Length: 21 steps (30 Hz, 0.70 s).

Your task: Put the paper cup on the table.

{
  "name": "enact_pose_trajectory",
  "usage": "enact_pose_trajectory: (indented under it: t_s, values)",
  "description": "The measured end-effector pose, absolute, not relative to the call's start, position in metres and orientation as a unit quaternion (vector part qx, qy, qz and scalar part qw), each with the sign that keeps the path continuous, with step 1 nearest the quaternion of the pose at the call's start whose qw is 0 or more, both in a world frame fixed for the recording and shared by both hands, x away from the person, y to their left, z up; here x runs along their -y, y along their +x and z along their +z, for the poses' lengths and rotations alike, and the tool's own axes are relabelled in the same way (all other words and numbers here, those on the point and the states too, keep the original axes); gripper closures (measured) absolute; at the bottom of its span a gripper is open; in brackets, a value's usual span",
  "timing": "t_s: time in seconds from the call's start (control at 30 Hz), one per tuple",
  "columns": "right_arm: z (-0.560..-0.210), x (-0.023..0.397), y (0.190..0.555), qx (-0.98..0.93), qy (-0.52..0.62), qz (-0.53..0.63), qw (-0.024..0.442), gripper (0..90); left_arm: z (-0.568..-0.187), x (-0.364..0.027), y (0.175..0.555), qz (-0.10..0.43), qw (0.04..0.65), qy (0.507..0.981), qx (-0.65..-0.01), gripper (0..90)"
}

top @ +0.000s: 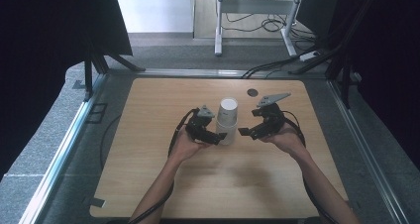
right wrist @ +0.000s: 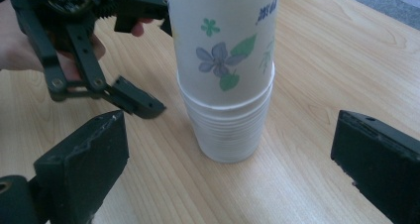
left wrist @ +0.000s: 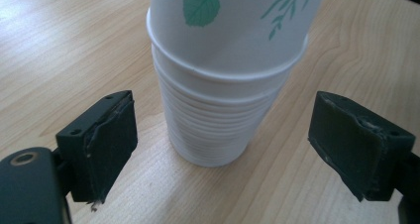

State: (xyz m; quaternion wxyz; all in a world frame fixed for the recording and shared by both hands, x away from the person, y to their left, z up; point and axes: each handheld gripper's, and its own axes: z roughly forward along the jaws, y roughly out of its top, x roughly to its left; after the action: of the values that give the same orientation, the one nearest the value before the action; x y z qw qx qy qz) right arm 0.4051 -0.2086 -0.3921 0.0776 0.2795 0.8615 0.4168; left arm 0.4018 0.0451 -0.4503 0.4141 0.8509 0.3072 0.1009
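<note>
Paper cups (top: pixel 227 120), nested mouth-down into one white stack, stand upright near the middle of the frame on the wooden table (top: pixel 148 184). Nothing has been lifted off yet, so I judge the work barely begun: both claws are only closing in on the pile.

At centre left, the left gripper (top: pixel 217 137) has its jaws apart around the base of the stack; its own view shows a gap on each side of the lowest rims (left wrist: pixel 213 144), no pad touching. At centre right, the right gripper (top: pixel 244 132) is also apart, just beside the stack and facing it.

Bare wood lies all around the cups, with the table edges well away; a small dark disc (top: pixel 252 92) sits at upper right.
</note>
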Motion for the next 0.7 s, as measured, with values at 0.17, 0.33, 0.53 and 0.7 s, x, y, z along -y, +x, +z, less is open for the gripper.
enact_pose_trajectory:
  t_s: [0.17,0.33,0.53,0.7]
  values:
    - [-0.390,0.206,0.410,-0.864,0.280,0.412,0.080,4.7,-0.453,-0.041,0.406,0.097,0.419,0.848,-0.310,12.0]
    - [-0.388,0.202,0.415,-0.865,0.277,0.411,0.078,7.8,-0.453,-0.038,0.410,0.099,0.419,0.848,-0.309,13.4]
    - [-0.381,0.193,0.422,-0.865,0.275,0.414,0.077,11.5,-0.454,-0.035,0.412,0.099,0.425,0.846,-0.307,15.4]
    - [-0.374,0.186,0.428,-0.864,0.275,0.416,0.075,13.5,-0.454,-0.034,0.413,0.095,0.432,0.843,-0.306,20.5]
